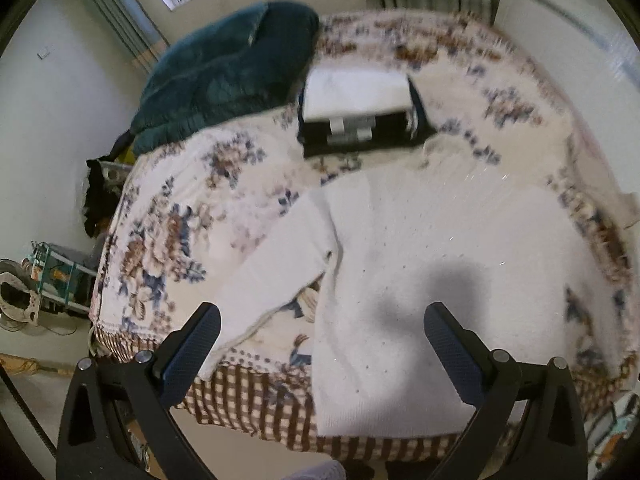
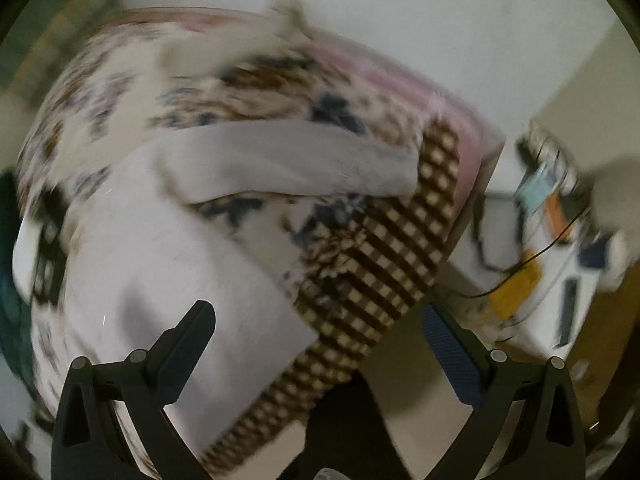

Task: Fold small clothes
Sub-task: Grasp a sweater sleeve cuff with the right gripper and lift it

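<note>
A white knit sweater (image 1: pixel 432 264) lies flat on a bed with a floral cover (image 1: pixel 180 216), its hem hanging over the near edge. One sleeve (image 1: pixel 280 272) lies out to the left. My left gripper (image 1: pixel 322 316) is open and empty, just above the sweater's lower left part. In the right wrist view, which is blurred, the sweater's body (image 2: pixel 168 264) and its other sleeve (image 2: pixel 288 160) lie across the bed. My right gripper (image 2: pixel 318 316) is open and empty above the sweater's hem corner and the bed's checkered border (image 2: pixel 380 256).
A dark teal blanket (image 1: pixel 228 76) is heaped at the far left of the bed. A black and white folded item (image 1: pixel 360 108) lies beyond the sweater. Clutter stands on the floor at the left (image 1: pixel 52 276). A cluttered white surface (image 2: pixel 560 248) stands right of the bed.
</note>
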A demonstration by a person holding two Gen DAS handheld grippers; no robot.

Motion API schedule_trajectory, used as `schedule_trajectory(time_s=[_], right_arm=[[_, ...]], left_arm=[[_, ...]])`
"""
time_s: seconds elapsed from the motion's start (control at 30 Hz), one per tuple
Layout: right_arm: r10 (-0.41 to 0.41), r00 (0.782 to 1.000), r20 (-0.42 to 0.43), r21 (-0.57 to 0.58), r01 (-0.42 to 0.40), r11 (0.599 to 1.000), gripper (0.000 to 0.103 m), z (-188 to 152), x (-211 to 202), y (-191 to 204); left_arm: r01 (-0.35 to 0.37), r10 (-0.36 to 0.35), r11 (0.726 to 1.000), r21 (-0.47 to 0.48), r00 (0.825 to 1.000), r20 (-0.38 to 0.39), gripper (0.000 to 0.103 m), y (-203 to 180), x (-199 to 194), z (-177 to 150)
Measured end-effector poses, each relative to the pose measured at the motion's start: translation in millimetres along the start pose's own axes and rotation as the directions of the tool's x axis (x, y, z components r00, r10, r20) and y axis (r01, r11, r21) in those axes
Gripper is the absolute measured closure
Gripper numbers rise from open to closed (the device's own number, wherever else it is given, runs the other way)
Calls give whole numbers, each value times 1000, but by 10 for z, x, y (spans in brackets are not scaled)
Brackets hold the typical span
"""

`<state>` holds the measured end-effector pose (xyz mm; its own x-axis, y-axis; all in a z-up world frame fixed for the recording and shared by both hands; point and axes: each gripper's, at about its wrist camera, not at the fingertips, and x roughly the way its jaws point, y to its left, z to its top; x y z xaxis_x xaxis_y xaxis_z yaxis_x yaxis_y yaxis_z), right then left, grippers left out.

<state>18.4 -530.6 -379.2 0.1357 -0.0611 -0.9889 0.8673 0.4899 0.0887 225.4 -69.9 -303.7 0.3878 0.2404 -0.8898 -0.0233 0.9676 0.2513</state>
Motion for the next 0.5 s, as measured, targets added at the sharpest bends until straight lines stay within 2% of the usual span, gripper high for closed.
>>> schedule_trajectory(time_s=[0.13, 0.23, 0.3, 0.4, 0.43, 0.5], right_arm=[[4, 999, -54, 222, 8, 975, 0, 355, 836, -471], [43, 996, -73, 389, -11, 921, 3, 529, 1331, -816], [58, 996, -62, 492, -20, 870, 4, 635, 1658, -1002], [94, 995, -24, 618, -60, 784, 20, 713, 2029, -1197], [103, 995, 4, 644, -82, 761, 29, 728, 2088, -1228], [56, 996, 66, 660, -86, 747, 46, 772, 2112, -1207]], left_arm=[[-31, 31, 1000, 1, 994, -102, 0, -294, 735, -4], [-59, 58, 998, 1, 985, -160, 0, -472, 1220, -41], [-64, 60, 998, -10, 976, -208, 0, -584, 1528, -67], [-60, 52, 998, -24, 962, -267, 0, -762, 1937, -98], [-56, 46, 998, -25, 959, -280, 0, -802, 2040, -107], [-54, 47, 998, -13, 955, -291, 0, -897, 2195, -104]])
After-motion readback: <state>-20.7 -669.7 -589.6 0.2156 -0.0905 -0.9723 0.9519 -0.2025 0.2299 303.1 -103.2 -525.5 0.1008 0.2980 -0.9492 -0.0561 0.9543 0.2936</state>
